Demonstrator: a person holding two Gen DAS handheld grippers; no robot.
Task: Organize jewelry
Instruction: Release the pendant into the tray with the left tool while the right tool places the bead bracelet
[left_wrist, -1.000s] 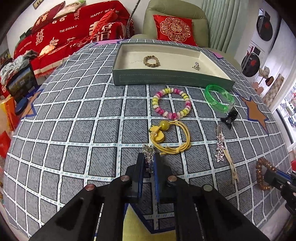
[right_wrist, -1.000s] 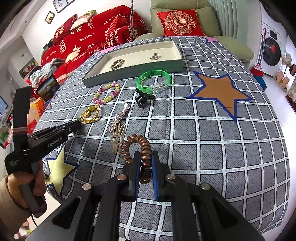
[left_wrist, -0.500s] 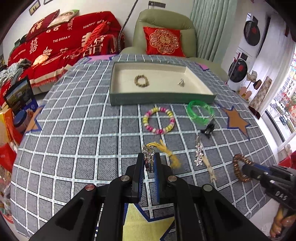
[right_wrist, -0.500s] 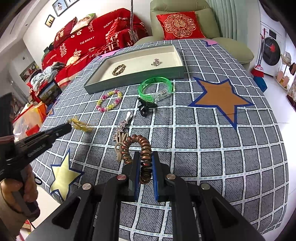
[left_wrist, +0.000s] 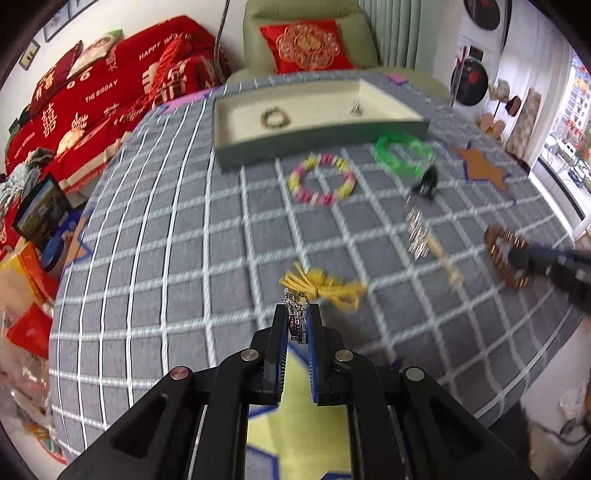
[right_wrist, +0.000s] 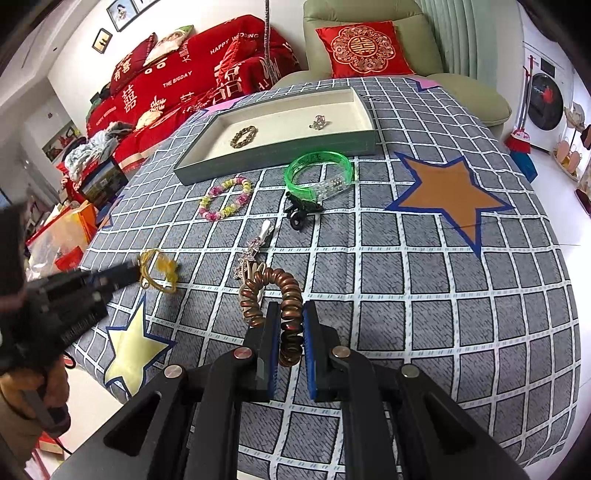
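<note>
The left gripper is clamped on a silver charm, from which a yellow cord trails ahead of the fingertips, just above the cloth. Judged purpose: gripping the charm lets the cord hang free for carrying. The cord's long axis runs forward and right of the jaws. The right gripper is clenched on a copper coil, whose loop extends ahead and left. The tray lies well ahead of both.
</note>
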